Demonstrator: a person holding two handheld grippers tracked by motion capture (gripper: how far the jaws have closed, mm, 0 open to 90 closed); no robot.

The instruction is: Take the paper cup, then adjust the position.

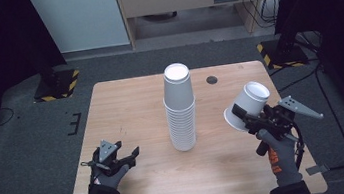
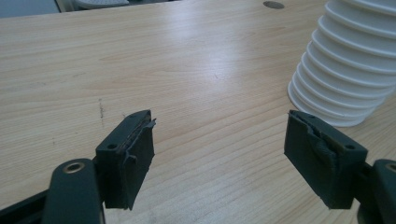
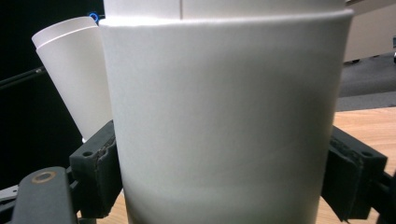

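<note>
A tall stack of white paper cups stands upside down at the middle of the wooden table. My right gripper is raised over the table's right side, shut on a single white cup that tilts with its base up and to the right. In the right gripper view that cup sits between both jaws, and the stack shows behind it at the left. My left gripper rests low near the front left, open with nothing in it. In the left gripper view its jaws stand wide apart over bare wood, with the stack to the right.
A small dark round hole marks the tabletop behind the stack. Black stands with yellow-black striped bases stand on the floor at back left and back right. Cables trail along the floor at the right.
</note>
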